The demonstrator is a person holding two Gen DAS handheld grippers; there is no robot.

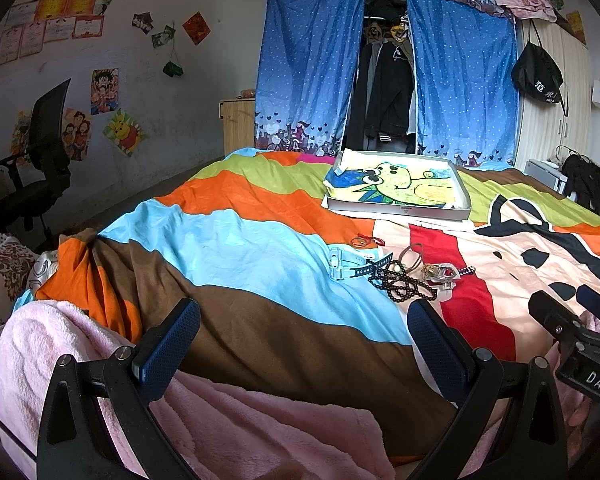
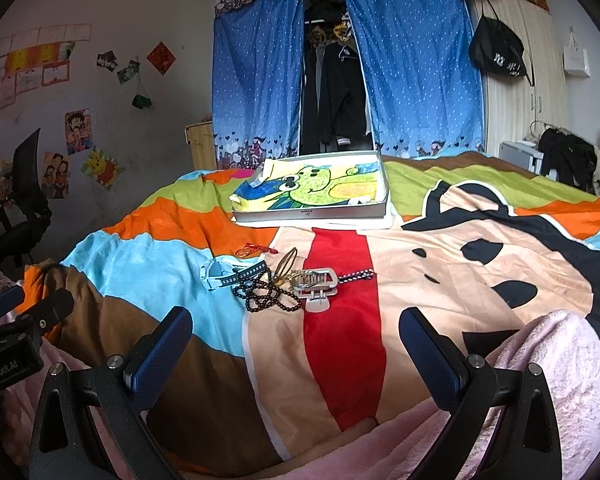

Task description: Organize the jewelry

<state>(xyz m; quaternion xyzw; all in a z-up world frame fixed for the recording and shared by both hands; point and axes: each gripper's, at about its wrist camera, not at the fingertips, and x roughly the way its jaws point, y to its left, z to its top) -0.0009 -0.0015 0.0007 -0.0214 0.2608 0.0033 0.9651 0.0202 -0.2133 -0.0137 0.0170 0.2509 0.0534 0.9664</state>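
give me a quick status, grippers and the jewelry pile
Left gripper and right gripper open, empty, short of pile. Black bead necklace, pale blue watch, silver hair claw heaped on bedspread. Shallow grey tray beyond, path clear.

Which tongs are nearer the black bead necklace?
Right, slightly. The black bead necklace lies ahead of the right tongs, a little left; from the left tongs it sits ahead, off right.

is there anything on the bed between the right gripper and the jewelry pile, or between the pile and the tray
Nothing visible does. Only bare bedspread lies between the open right gripper and the jewelry pile. Beyond the pile, the stretch up to the tray holds just a small red and orange band, off to the left of the straight path.
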